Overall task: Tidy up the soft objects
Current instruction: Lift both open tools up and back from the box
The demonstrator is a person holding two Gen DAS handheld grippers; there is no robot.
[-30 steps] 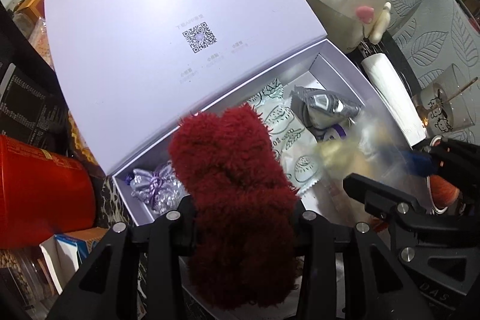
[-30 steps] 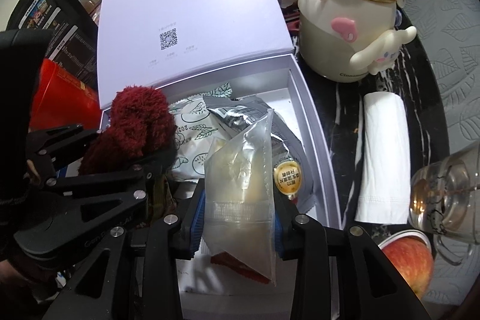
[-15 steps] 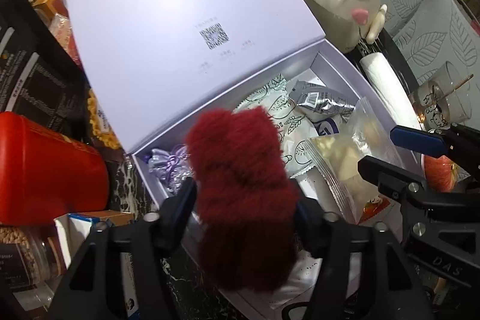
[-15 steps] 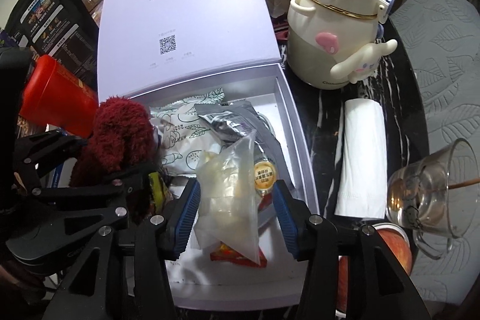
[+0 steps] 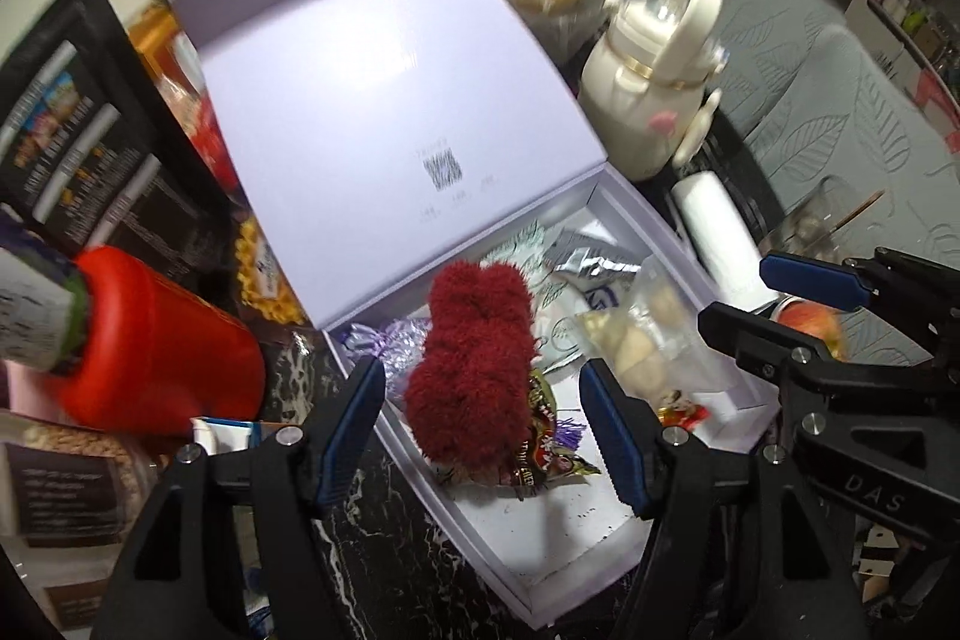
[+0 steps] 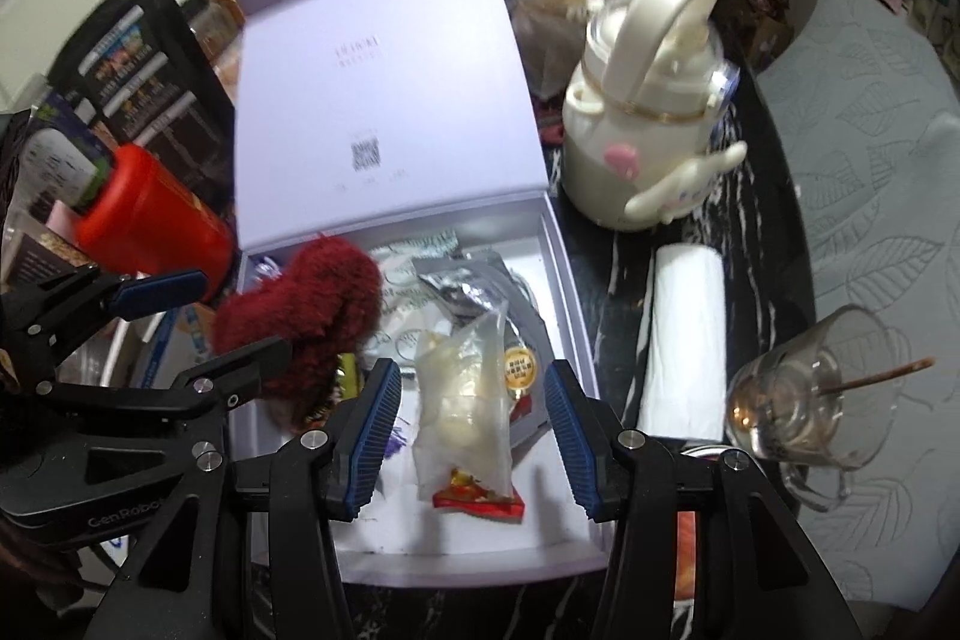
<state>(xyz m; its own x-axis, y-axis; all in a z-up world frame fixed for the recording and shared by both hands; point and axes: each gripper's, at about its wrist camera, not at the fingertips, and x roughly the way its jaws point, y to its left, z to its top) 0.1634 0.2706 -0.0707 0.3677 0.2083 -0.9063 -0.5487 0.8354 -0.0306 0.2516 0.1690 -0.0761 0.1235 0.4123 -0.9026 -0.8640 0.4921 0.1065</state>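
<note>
Both grippers hang open and empty, fingers just parted: left gripper (image 5: 483, 430) over the red fluffy toy (image 5: 474, 364), right gripper (image 6: 474, 430) over the clear bag (image 6: 465, 400), both lying in the lavender box (image 6: 570, 280); a cream kettle (image 6: 648, 142) and glass (image 6: 810, 394) crowd the counter (image 6: 756, 232).

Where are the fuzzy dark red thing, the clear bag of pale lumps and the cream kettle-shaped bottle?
fuzzy dark red plush item (image 5: 474, 364), left wrist view, middle of its pile.
clear plastic bag of pale lumps (image 6: 462, 400), right wrist view, bag's centre.
cream kettle-shaped bottle (image 6: 630, 160), right wrist view, its body.

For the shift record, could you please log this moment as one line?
left gripper: open, red plush released | right gripper: open, clear bag released | both in lilac box
</note>
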